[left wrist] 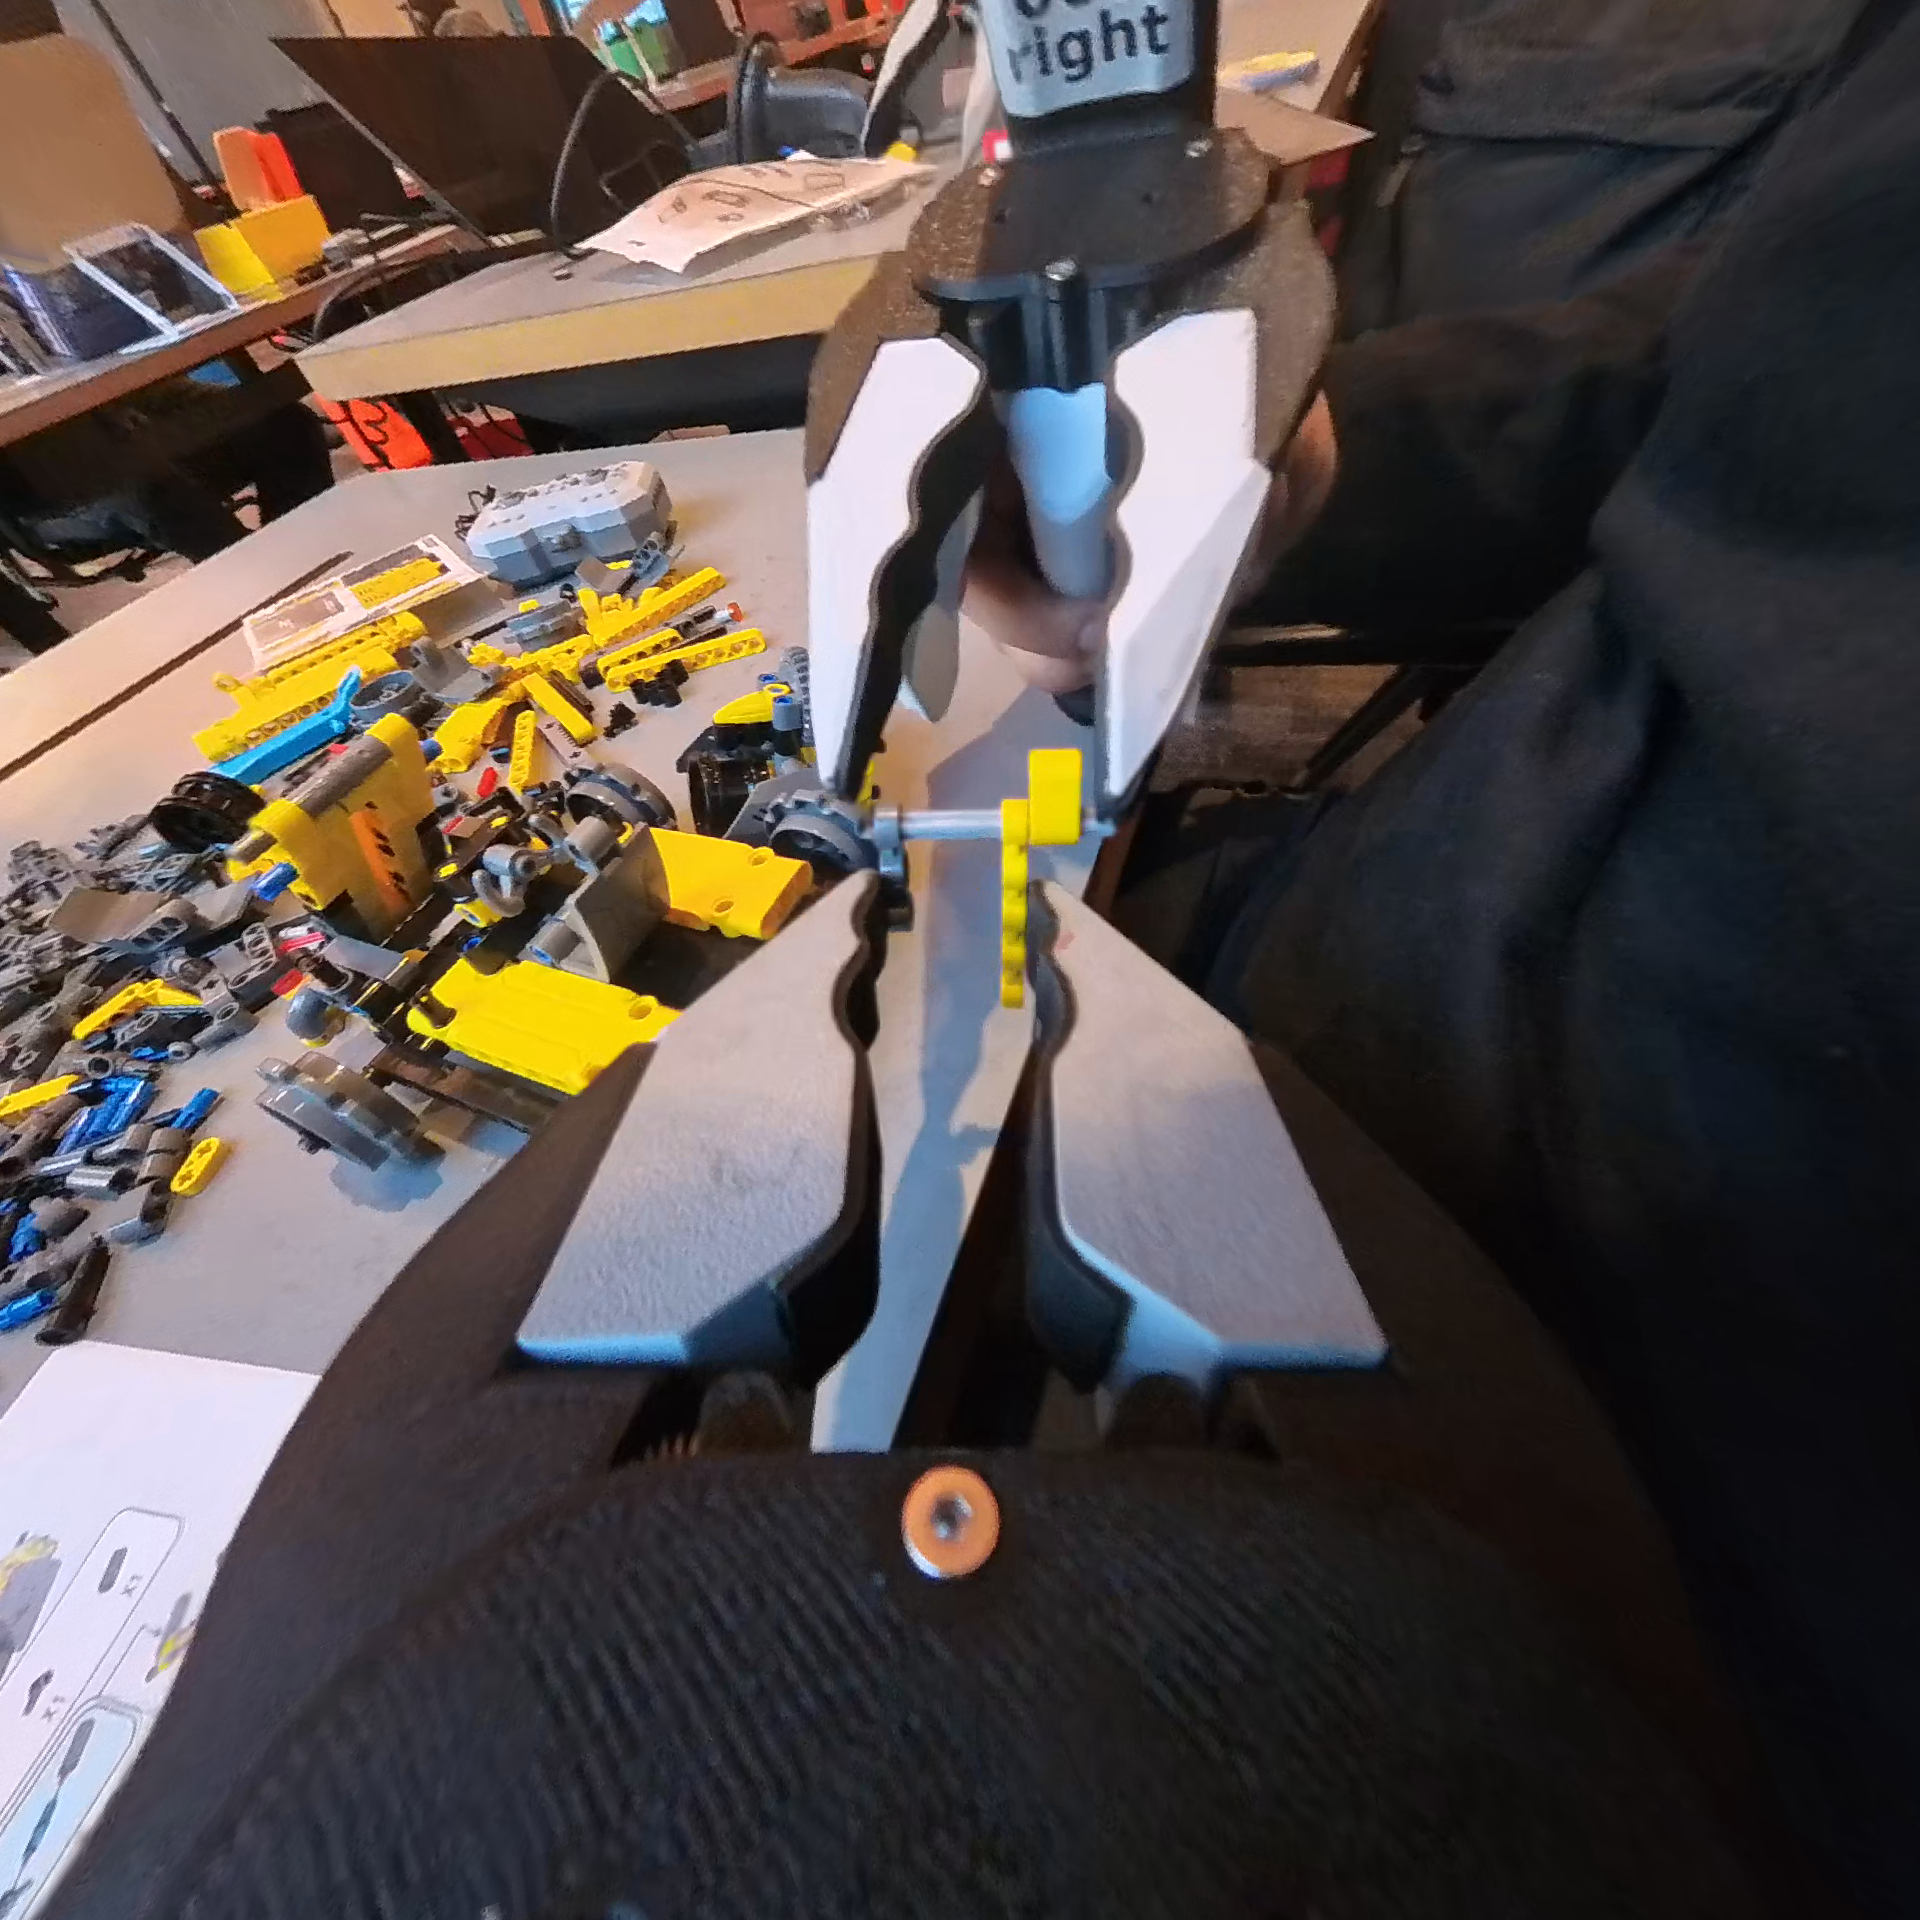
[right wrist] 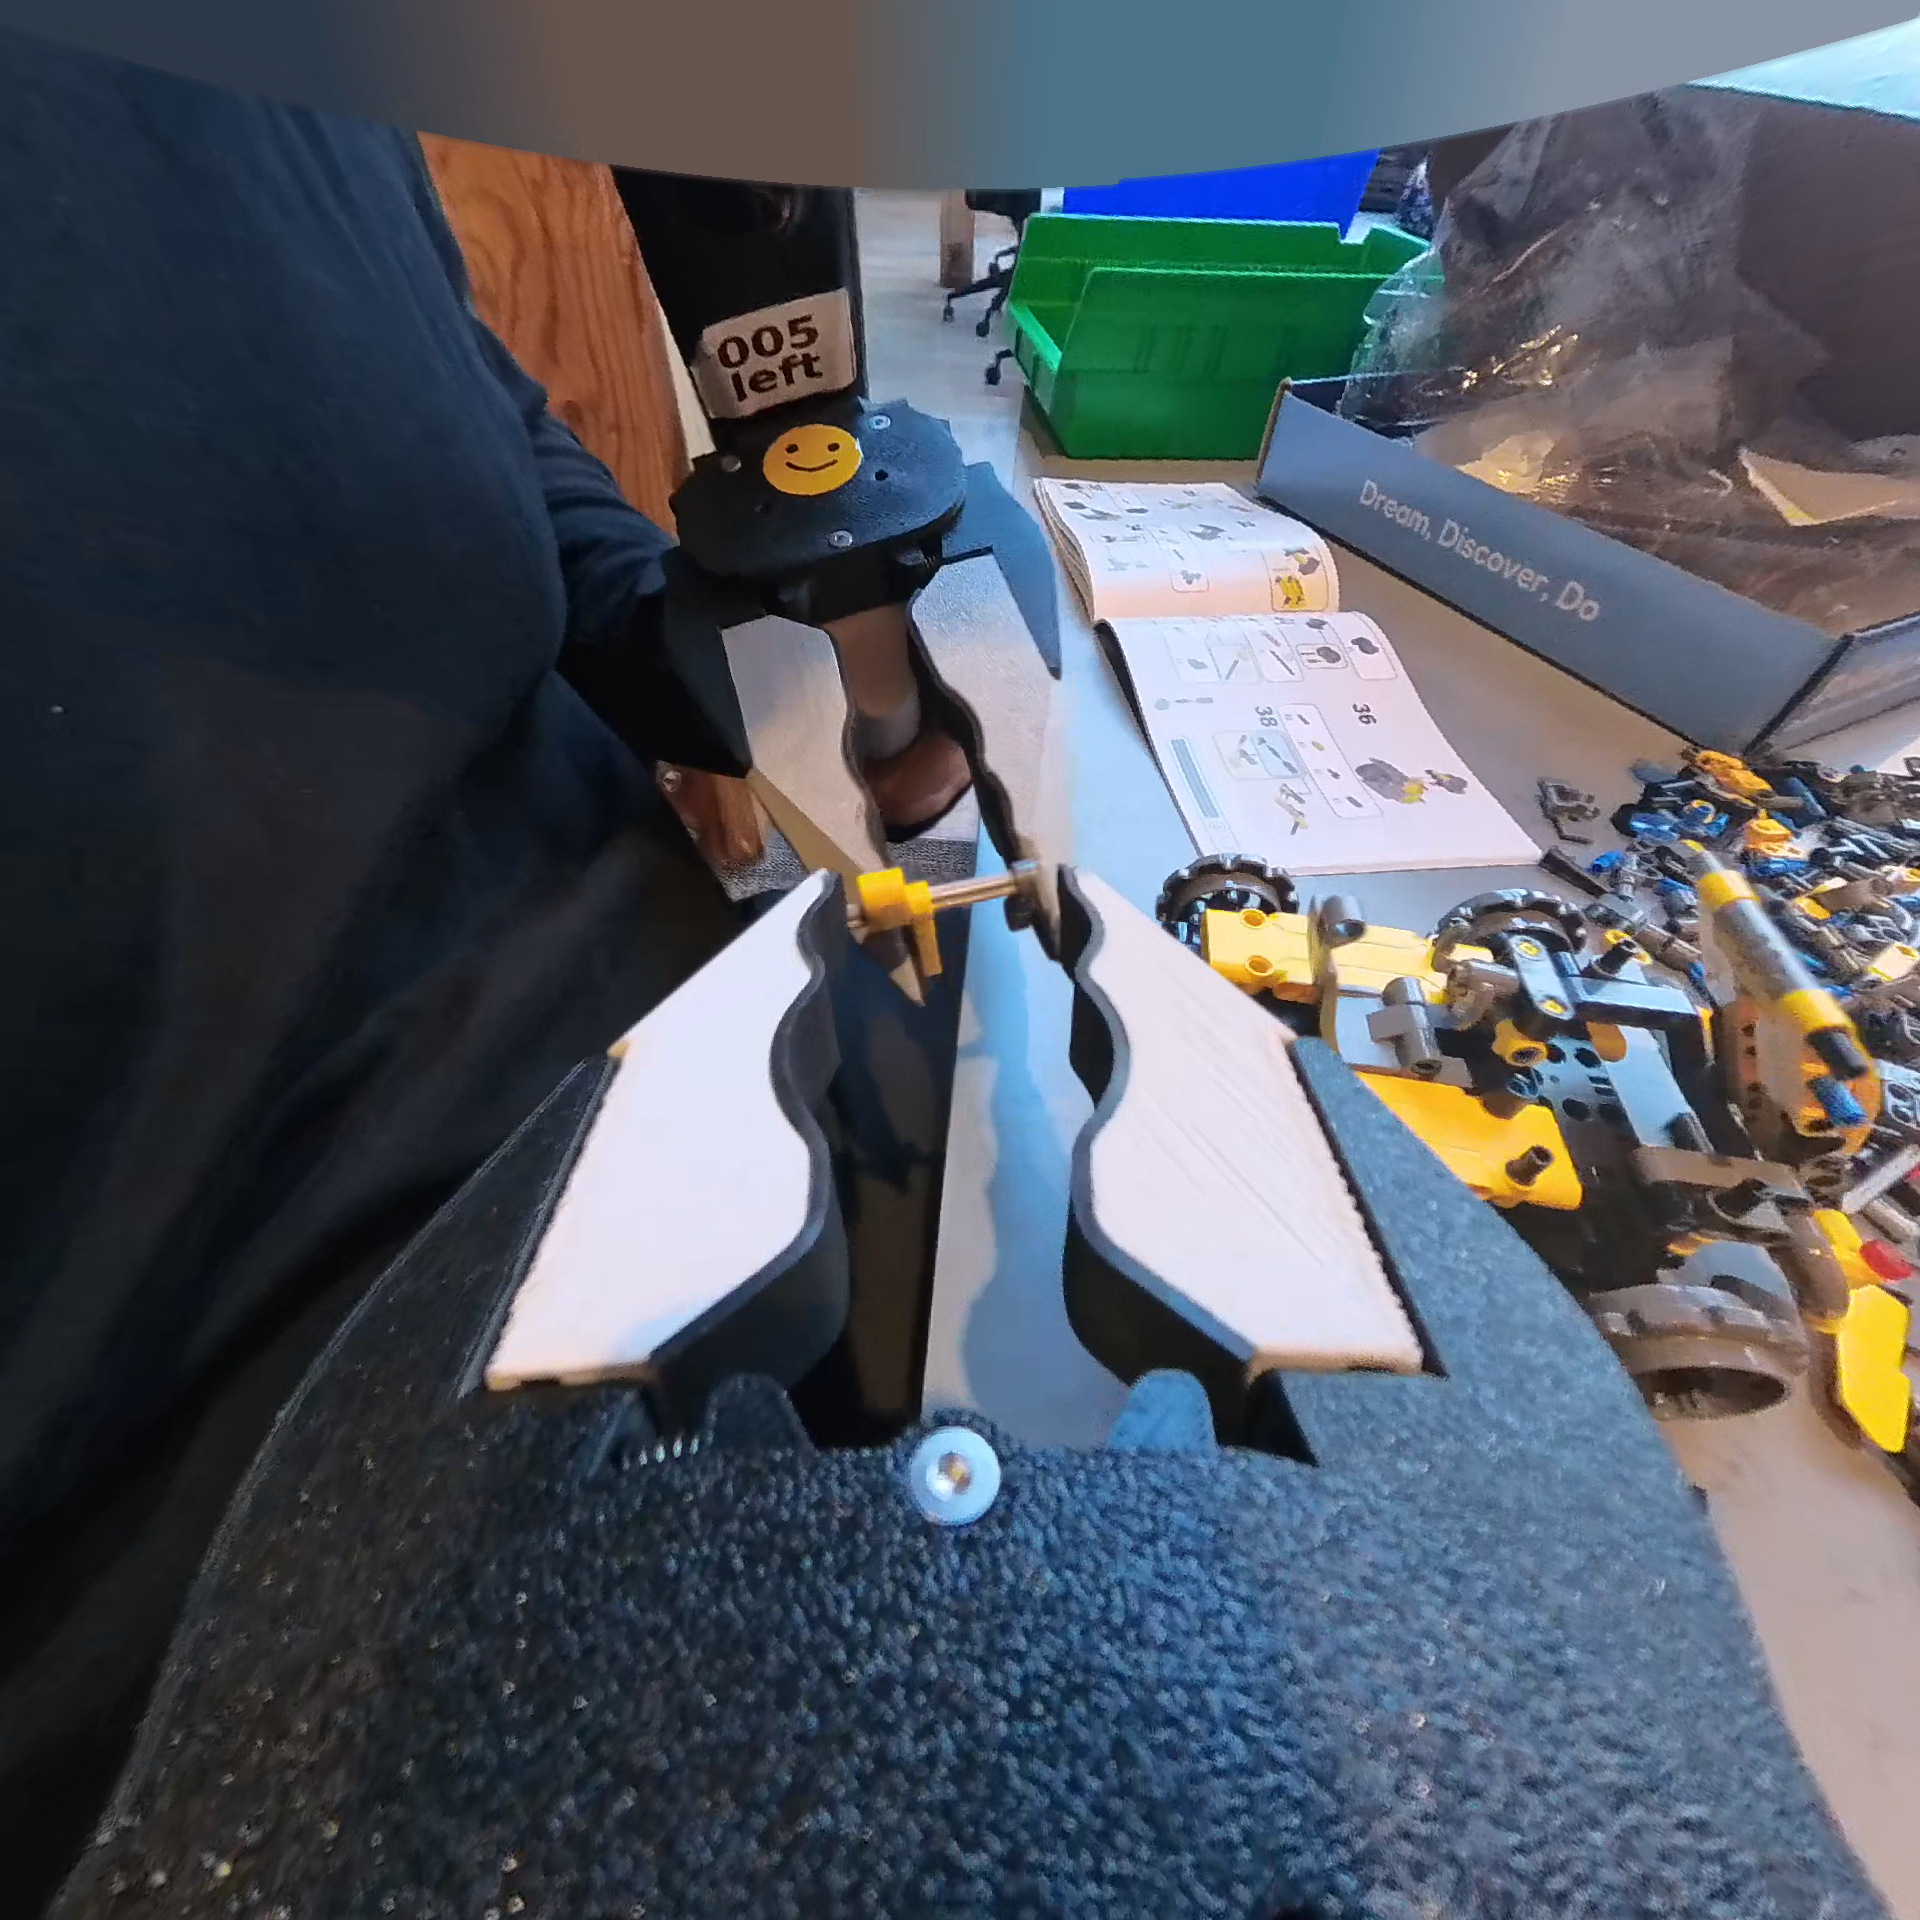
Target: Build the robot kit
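Both grippers meet over the surface edge on one small assembly: right gripper narrowly parted, tips pinching the grey axle endwise; left gripper similarly narrow, tips at the yellow beam. Any sideways twist could slip the axle free, dropping it off the edge.

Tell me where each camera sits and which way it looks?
Left wrist view: sits on the left gripper, looks along its fingers at the right gripper opposite and the brick pile; a dark sleeve shows.
Right wrist view: sits on the right gripper, faces the left gripper and the booklet.
Both show the axle piece between the tips.
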A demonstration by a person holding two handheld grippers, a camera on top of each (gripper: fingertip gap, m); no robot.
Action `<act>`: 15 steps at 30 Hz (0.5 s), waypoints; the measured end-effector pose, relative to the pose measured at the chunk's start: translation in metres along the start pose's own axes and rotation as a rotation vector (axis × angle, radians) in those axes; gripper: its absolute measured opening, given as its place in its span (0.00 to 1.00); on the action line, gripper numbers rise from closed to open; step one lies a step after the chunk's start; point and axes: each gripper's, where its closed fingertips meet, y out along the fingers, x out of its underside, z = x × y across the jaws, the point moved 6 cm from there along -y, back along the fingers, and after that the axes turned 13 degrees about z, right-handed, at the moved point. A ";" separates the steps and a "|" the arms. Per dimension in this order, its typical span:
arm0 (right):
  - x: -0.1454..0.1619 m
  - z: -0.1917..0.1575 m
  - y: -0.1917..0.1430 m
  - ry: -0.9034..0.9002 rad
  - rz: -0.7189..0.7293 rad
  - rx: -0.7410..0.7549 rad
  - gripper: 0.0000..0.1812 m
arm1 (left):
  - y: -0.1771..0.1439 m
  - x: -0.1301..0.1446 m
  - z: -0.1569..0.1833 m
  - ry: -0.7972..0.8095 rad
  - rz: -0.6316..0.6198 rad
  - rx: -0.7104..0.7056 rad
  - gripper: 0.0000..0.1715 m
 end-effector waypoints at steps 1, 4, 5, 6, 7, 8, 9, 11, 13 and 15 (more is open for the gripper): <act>-0.001 0.000 -0.001 -0.006 -0.001 -0.010 0.23 | 0.001 0.001 0.001 0.008 -0.006 0.009 0.13; -0.001 0.000 -0.002 -0.009 -0.008 -0.056 0.22 | 0.001 0.002 0.004 0.034 -0.016 0.024 0.14; 0.000 -0.001 -0.002 -0.009 -0.015 -0.066 0.21 | 0.001 0.002 0.004 0.038 -0.017 0.025 0.14; 0.001 -0.001 -0.001 -0.014 -0.021 -0.074 0.21 | 0.000 0.001 0.004 0.040 -0.012 0.027 0.13; 0.002 -0.002 -0.001 -0.019 -0.027 -0.083 0.21 | 0.000 0.001 0.004 0.037 -0.005 0.032 0.13; 0.002 -0.002 0.000 -0.019 -0.031 -0.092 0.20 | 0.000 0.001 0.004 0.037 -0.008 0.037 0.13; 0.003 -0.002 0.001 -0.017 -0.032 -0.099 0.20 | 0.000 0.001 0.004 0.037 -0.009 0.039 0.13; 0.003 -0.003 0.002 -0.015 -0.034 -0.108 0.20 | 0.001 0.002 0.005 0.040 -0.013 0.040 0.14; 0.003 -0.004 0.003 -0.019 -0.032 -0.115 0.20 | 0.000 0.002 0.005 0.041 -0.015 0.044 0.13; 0.004 -0.004 0.003 -0.025 -0.039 -0.115 0.19 | 0.000 0.003 0.005 0.047 -0.022 0.042 0.13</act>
